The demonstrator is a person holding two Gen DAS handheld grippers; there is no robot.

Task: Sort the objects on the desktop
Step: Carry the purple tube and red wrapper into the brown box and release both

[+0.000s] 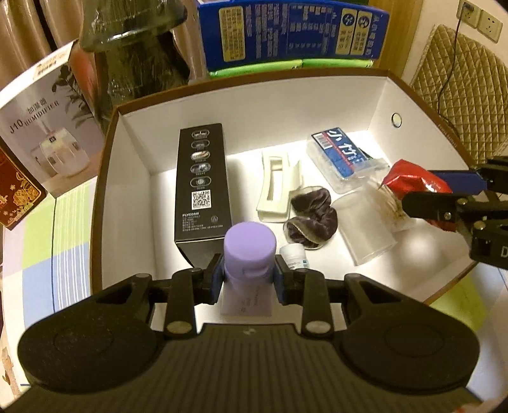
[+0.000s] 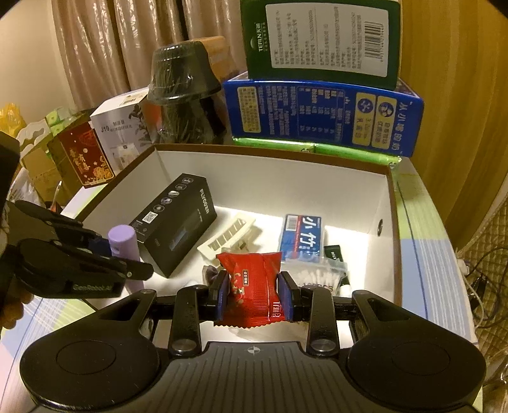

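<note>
My left tool (image 1: 248, 279) is clamped on a purple tube (image 1: 248, 254), blue pads pressing its sides just below the round cap, and I hold it over the near edge of the white-lined box (image 1: 377, 104) on the table (image 1: 47, 222). My right tool (image 2: 253, 297) grips a red snack packet (image 2: 250, 286) by its middle, above the box's near side; from the left camera it shows at the right edge, packet (image 1: 412, 182) pinched between the fingers.

Just past the tube's cap a small white jar (image 1: 293, 252) sits on the box floor, and a long black carton (image 1: 200, 187) lies flat to the left. Near the middle lie a dark purple scrunchie (image 1: 312, 219) and a cream plastic holder (image 1: 276, 187), touching each other. Right of them a clear plastic cup (image 1: 365, 232) lies on its side. Farther in is a blue-labelled clear case (image 1: 343, 155).

Behind the box stand a blue carton (image 1: 292, 31), a dark wrapped pot (image 1: 136, 25), and a humidifier box (image 1: 50, 127) at the left.
</note>
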